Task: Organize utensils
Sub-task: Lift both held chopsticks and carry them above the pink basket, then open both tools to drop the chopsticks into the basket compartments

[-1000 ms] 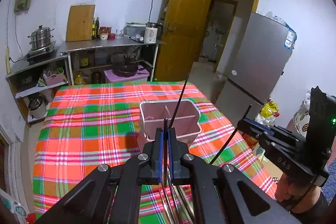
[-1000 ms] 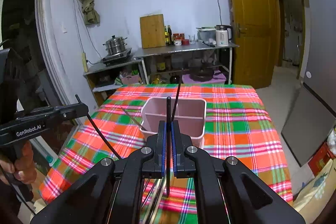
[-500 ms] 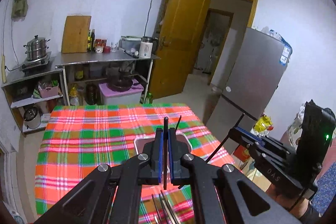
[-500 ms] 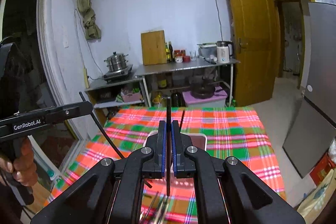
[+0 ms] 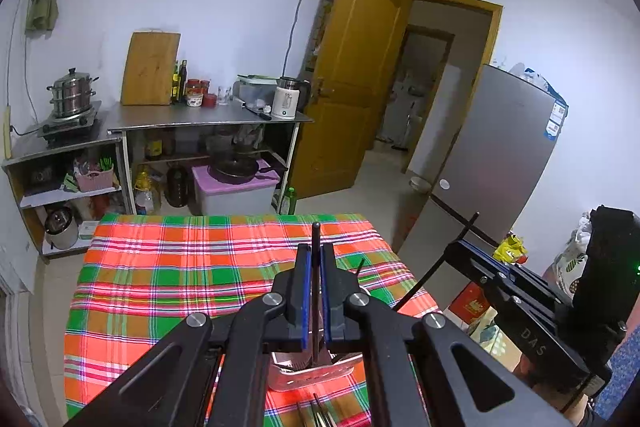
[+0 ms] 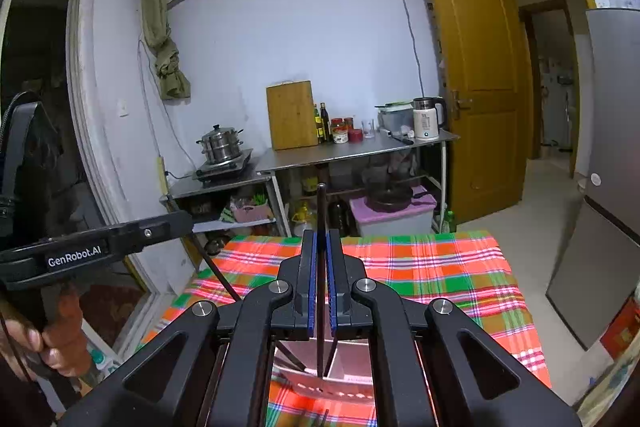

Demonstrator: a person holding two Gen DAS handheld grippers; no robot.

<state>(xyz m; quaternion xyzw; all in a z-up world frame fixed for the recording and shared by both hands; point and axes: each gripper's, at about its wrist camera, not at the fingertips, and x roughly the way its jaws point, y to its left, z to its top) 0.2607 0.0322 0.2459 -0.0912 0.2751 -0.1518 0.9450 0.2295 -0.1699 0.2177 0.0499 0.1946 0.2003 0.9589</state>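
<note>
Plaid cloth [image 5: 160,287] in red, green and white covers the table, with a steel kitchen counter [image 5: 200,121], a yellow door [image 5: 352,87] and a grey fridge [image 5: 500,167] behind it. Starting at the left, the left gripper [image 5: 315,291] has its blue-lined fingers pressed onto a thin black chopstick [image 5: 315,267], which stands nearly upright between them, top end poking above the fingertips and lower end pointing down toward the pink utensil holder [image 5: 312,375]. That holder sits directly below and just ahead of both tools, mostly hidden under the finger linkages; its rim and a divider wall show, and at least one more dark stick leans inside it. A few loose utensils [image 5: 320,415] lie on the cloth nearer than the holder, too cut off to identify. Further right, the right gripper [image 6: 321,279] likewise pinches its own black chopstick [image 6: 321,227], long axis vertical, its lower tip hanging just over the holder's opening [image 6: 352,355]. Both sticks are already aligned with the drop direction, so the coming move is probably a straight descent; the right one looks slightly nearer to the opening, though which compartment either tip is over cannot be told.
</note>
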